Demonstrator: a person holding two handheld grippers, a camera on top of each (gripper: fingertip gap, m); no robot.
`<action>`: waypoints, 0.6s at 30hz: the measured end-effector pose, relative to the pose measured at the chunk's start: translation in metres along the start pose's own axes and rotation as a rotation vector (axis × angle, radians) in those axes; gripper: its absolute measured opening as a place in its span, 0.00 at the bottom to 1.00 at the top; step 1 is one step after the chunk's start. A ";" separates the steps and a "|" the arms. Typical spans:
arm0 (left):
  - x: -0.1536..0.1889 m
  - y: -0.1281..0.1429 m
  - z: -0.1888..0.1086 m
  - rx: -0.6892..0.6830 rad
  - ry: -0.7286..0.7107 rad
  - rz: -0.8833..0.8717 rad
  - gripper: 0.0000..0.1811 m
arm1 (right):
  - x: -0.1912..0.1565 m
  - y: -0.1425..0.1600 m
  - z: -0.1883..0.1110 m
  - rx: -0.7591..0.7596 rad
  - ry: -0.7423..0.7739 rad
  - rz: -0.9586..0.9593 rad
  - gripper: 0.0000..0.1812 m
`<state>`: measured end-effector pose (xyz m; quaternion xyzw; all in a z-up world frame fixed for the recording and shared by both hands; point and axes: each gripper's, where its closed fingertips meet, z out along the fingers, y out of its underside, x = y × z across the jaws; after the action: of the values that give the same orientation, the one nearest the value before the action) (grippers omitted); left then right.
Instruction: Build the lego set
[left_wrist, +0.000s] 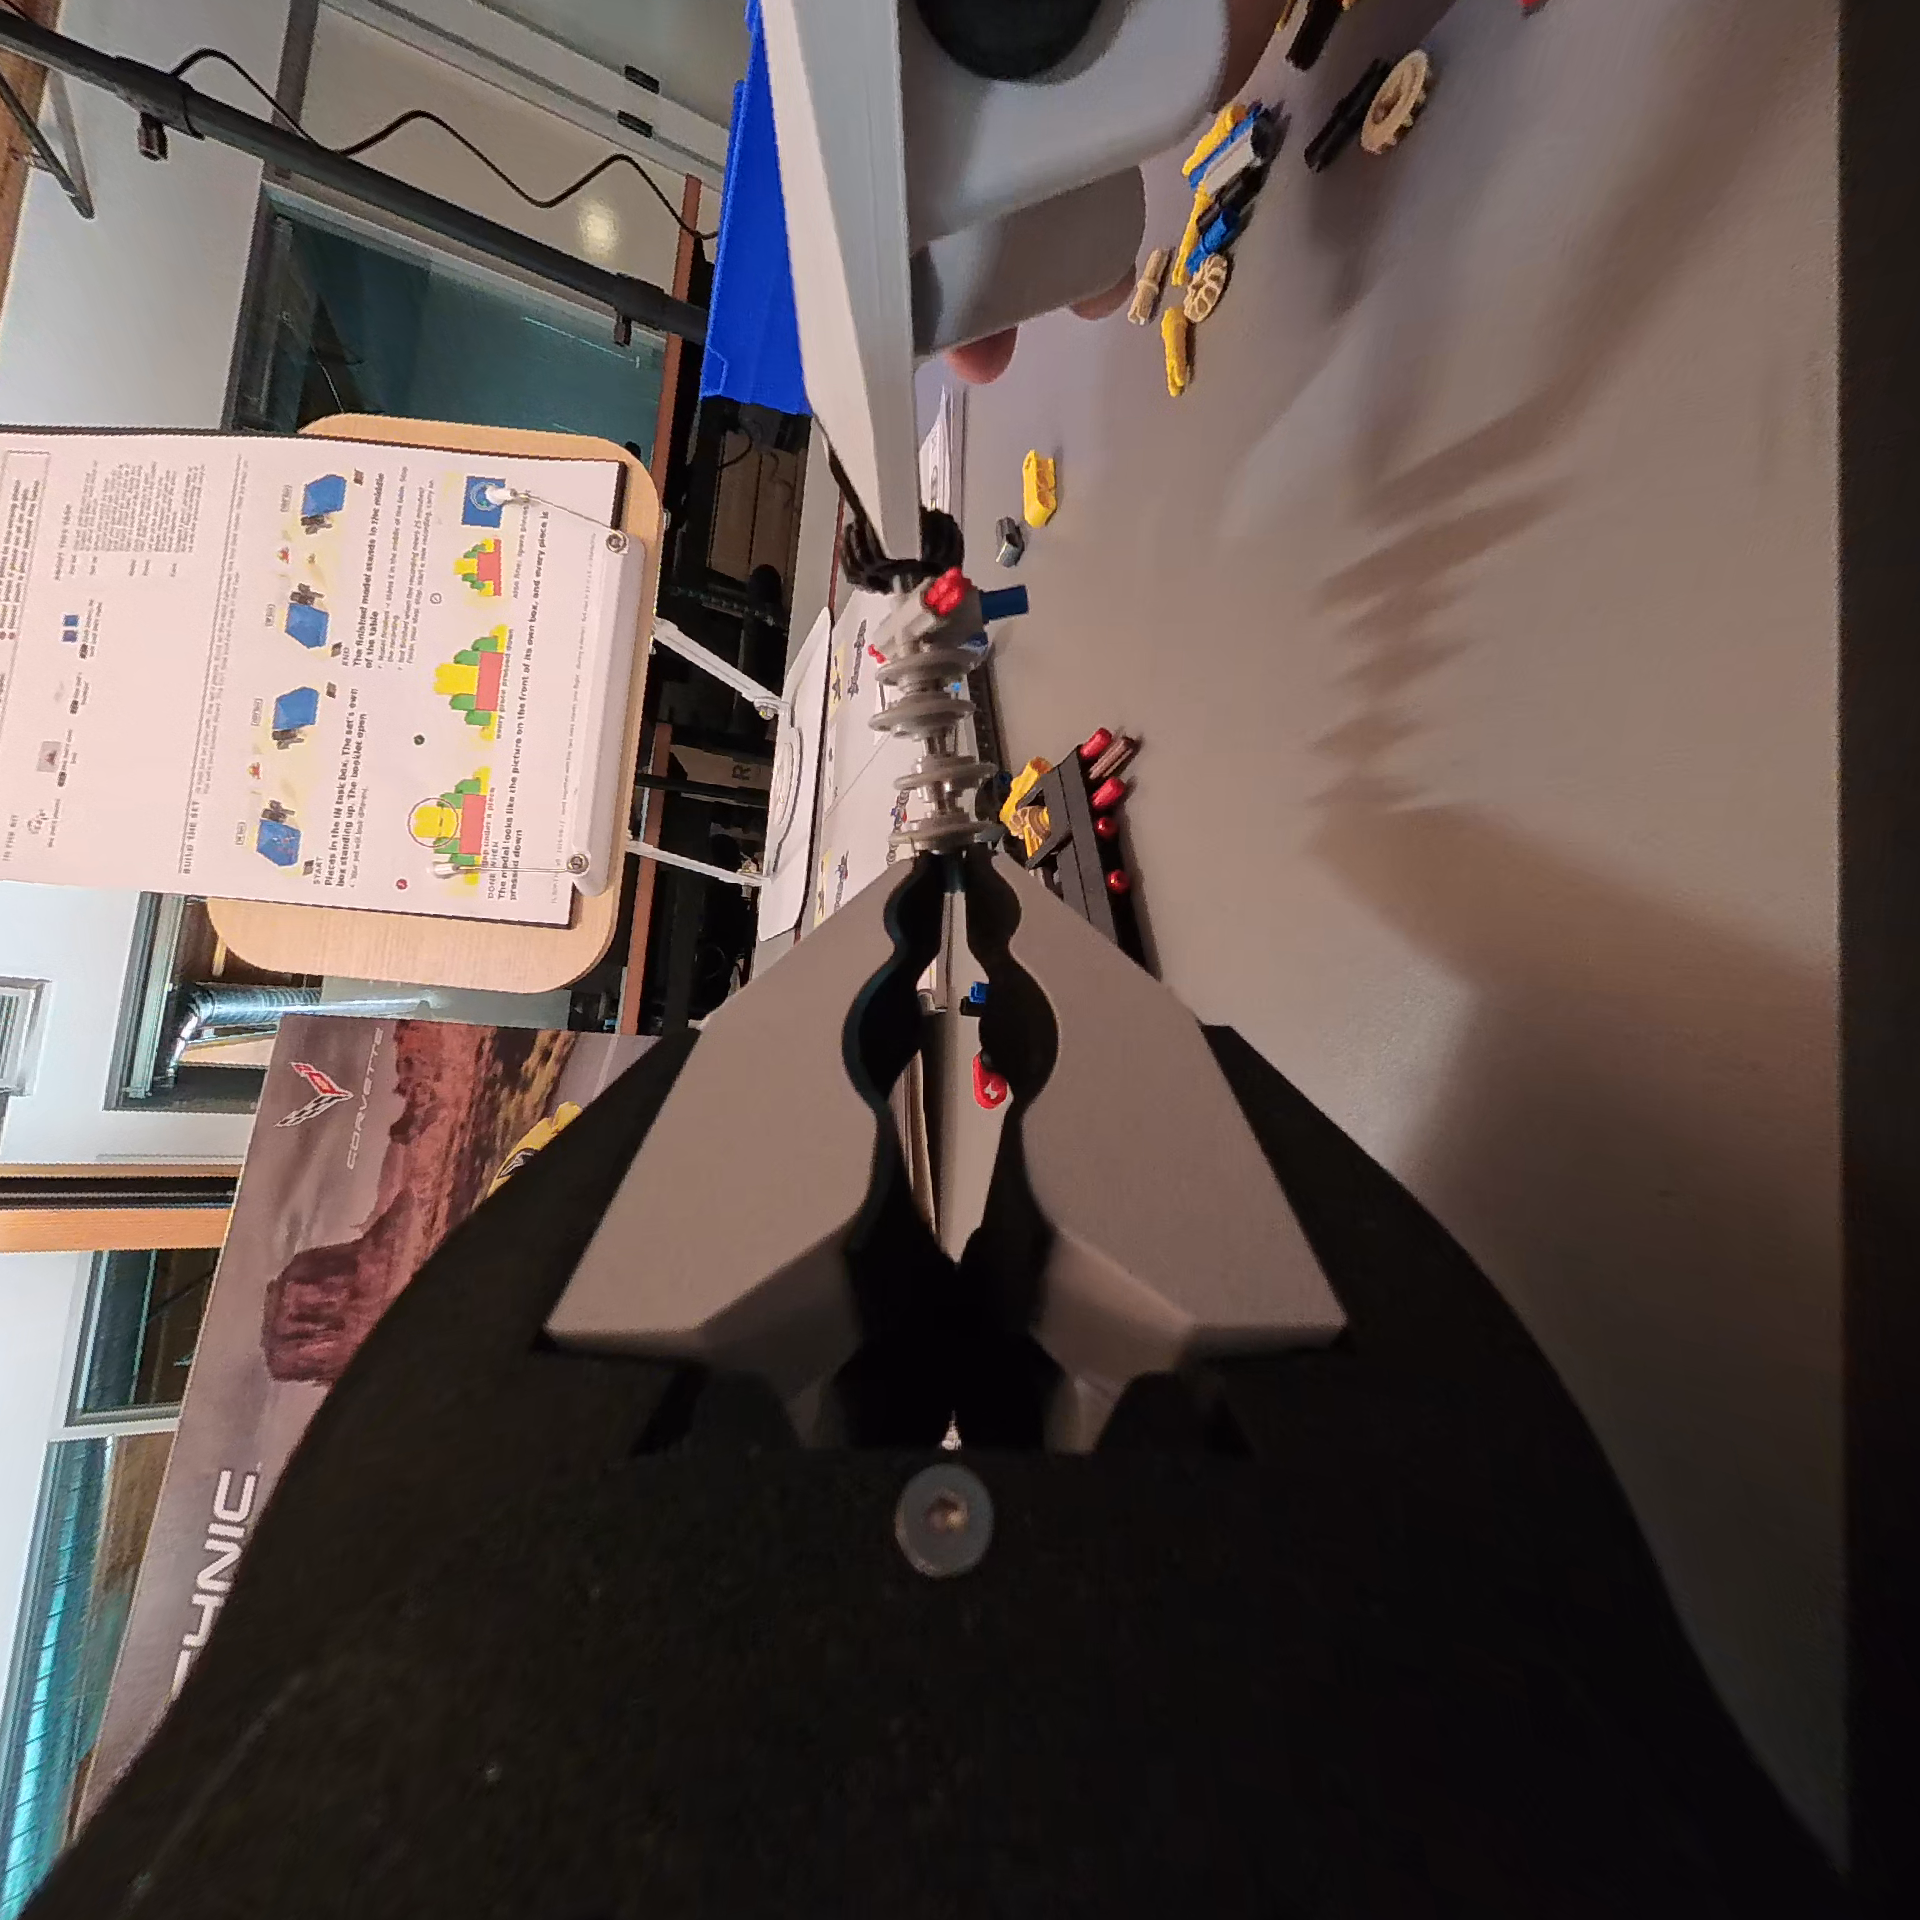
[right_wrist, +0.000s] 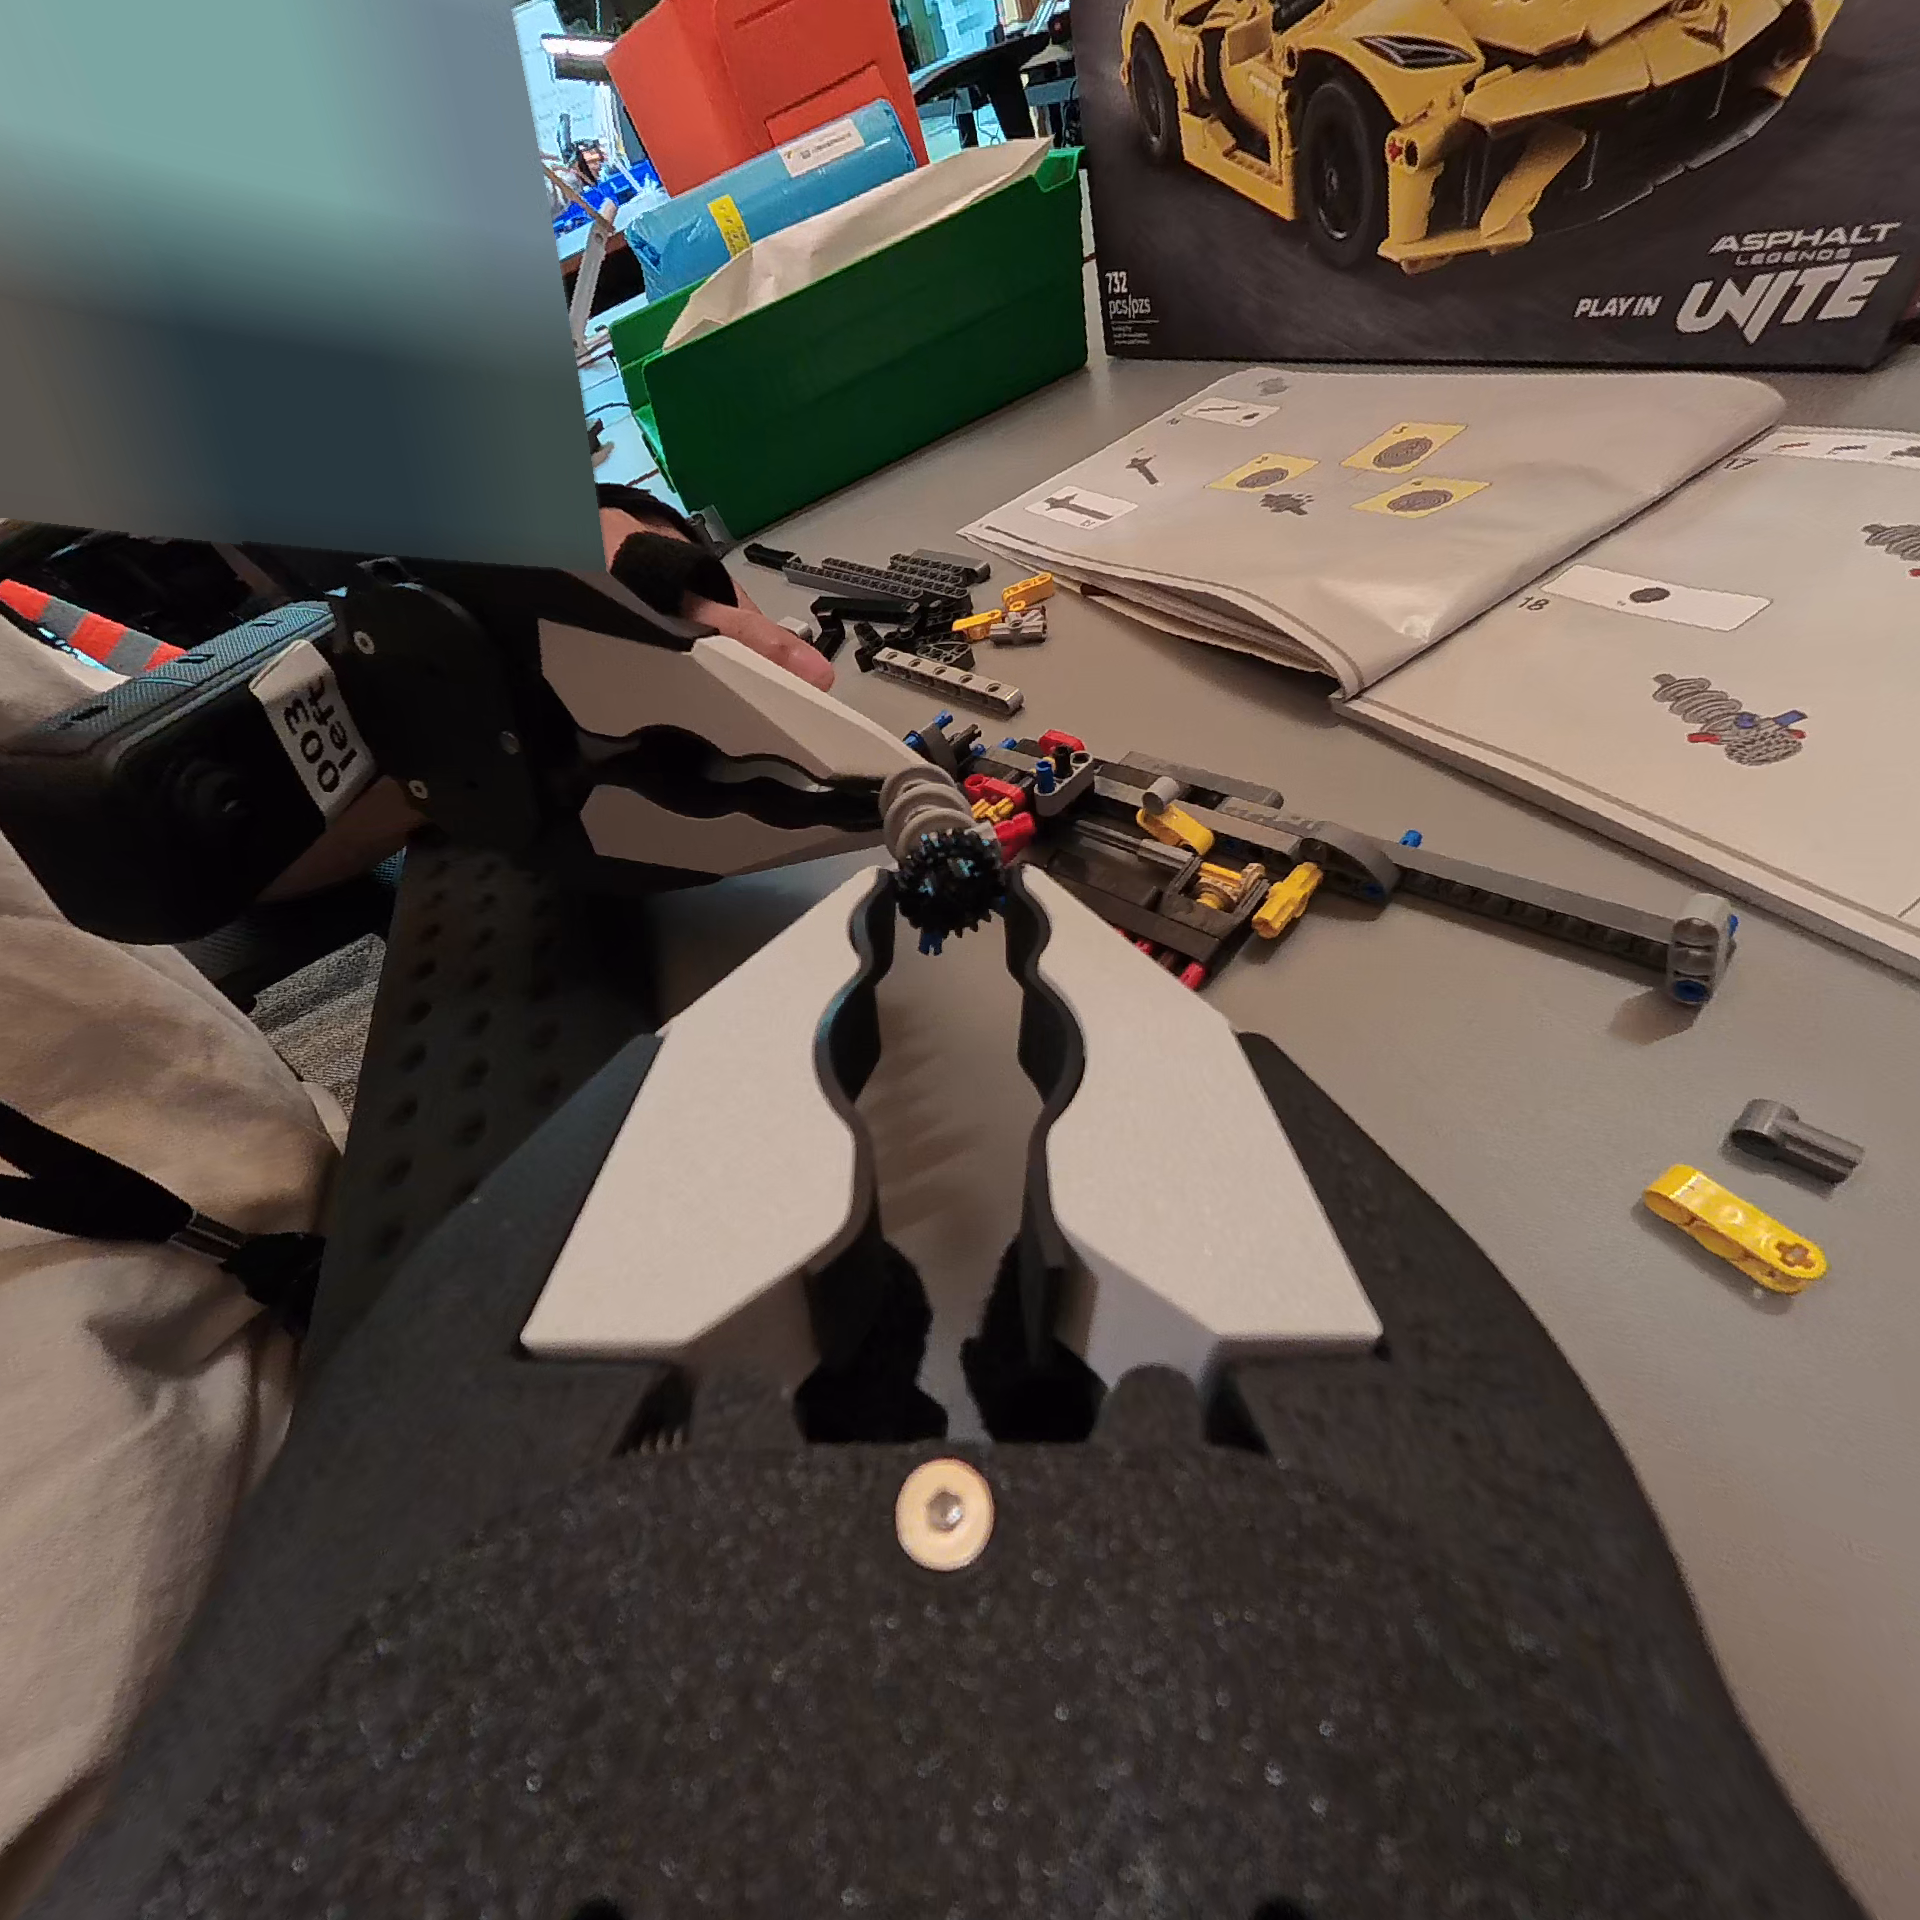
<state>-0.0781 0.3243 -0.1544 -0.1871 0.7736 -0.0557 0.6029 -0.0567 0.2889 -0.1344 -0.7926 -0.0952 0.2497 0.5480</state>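
Note:
My left gripper (left_wrist: 951, 871) is shut on the end of a thin axle that carries several grey discs (left_wrist: 930, 727), held above the table. A black gear (left_wrist: 891, 553) sits at the axle's far end, beside a small grey and red part (left_wrist: 940, 608). In the right wrist view my right gripper (right_wrist: 948, 885) is shut on that black gear (right_wrist: 943, 868), and the left gripper (right_wrist: 883, 805) comes in from the left with the grey discs (right_wrist: 920, 805). The part-built black and grey chassis (right_wrist: 1195, 842) lies on the table just behind.
The open instruction booklet (right_wrist: 1455, 540), the set's box (right_wrist: 1496, 177) and a green bin (right_wrist: 862, 384) stand at the back. Loose black beams (right_wrist: 914, 603) lie near the bin. A yellow piece (right_wrist: 1735, 1226) and a dark grey piece (right_wrist: 1795, 1143) lie at the right. More loose pieces (left_wrist: 1216, 208) lie behind.

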 end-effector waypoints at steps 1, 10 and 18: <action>0.000 0.000 0.000 0.001 -0.001 0.000 0.01 | 0.000 0.000 0.000 0.001 0.000 -0.001 0.11; 0.007 0.001 -0.002 0.004 0.029 0.031 0.01 | 0.001 0.009 0.002 -0.057 0.045 -0.103 0.11; 0.009 -0.003 -0.003 0.021 0.037 0.046 0.01 | -0.001 0.012 -0.001 -0.069 0.001 -0.037 0.11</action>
<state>-0.0821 0.3178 -0.1608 -0.1618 0.7882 -0.0532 0.5914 -0.0588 0.2834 -0.1446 -0.8092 -0.1183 0.2358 0.5249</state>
